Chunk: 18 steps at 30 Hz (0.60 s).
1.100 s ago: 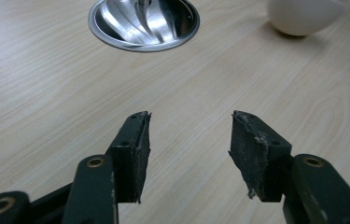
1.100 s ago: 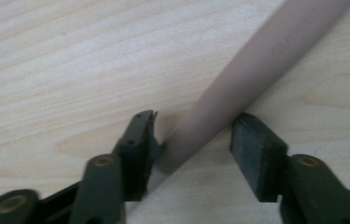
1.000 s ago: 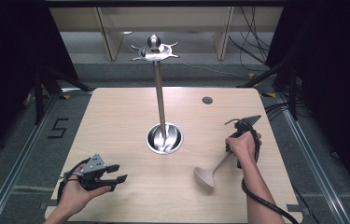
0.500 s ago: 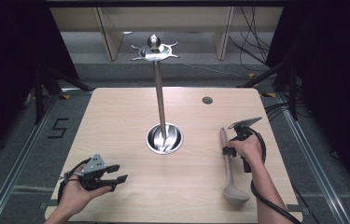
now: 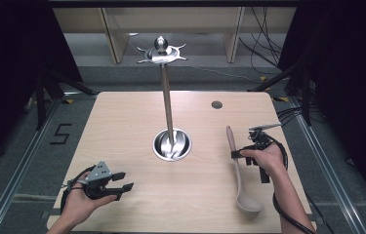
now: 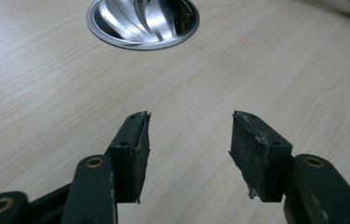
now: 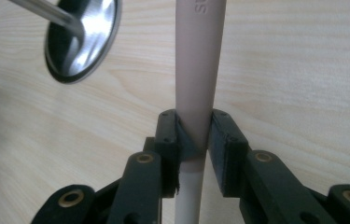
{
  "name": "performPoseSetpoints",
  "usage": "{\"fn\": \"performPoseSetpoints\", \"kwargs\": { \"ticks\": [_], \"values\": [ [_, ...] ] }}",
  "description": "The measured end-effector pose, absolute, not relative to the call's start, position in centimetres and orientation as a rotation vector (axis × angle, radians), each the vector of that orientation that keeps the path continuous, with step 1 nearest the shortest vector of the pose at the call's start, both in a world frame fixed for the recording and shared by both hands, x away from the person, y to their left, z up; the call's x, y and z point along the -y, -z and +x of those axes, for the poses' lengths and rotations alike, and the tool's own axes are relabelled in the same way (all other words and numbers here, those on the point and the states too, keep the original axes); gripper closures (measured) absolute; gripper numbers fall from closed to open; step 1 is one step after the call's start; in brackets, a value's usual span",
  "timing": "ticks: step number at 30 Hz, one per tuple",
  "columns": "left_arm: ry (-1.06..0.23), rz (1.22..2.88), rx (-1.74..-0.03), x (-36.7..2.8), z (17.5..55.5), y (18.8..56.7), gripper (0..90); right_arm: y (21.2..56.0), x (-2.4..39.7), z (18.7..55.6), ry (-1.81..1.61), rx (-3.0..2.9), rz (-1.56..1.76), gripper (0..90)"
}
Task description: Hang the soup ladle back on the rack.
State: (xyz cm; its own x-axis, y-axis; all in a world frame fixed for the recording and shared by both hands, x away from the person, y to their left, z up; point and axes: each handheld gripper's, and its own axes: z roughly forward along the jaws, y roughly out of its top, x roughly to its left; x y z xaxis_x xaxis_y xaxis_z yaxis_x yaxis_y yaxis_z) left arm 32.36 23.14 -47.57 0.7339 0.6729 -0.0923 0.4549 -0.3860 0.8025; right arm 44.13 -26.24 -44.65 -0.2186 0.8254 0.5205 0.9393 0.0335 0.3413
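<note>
The right gripper has just been closing its jaws, and the beige ladle is between them: in the right gripper view the two pads pinch the handle from both sides. Seen from above, the ladle lies along the right part of the wooden table, its handle end pointing away from the person and its bowl near the front edge, just beside the person's right forearm. Whether the bowl rests on the wood or hangs a little above it I cannot tell.

The left gripper sits low at the front left corner, jaws spread with only bare wood between them; it is well apart from the ladle.

Between the two hands, at the table's middle, stands a metal utensil stand: a round shiny base, a slim upright pole, and a pronged top with a ball knob. The base lies to the left of the ladle's handle, near but not touching. A small dark round cap sits in the tabletop beyond the handle tip. Nothing lies between the ladle and the stand.
</note>
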Motion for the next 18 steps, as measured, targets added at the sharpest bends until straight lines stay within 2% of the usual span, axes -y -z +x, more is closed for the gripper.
{"fn": "performPoseSetpoints", "kwargs": {
  "ticks": [18],
  "values": [
    [-0.323,2.052,-0.851,-23.1,32.3,47.5,46.2,42.4,27.1,40.6,1.417,2.372,-1.508,74.7]
  ]
}}
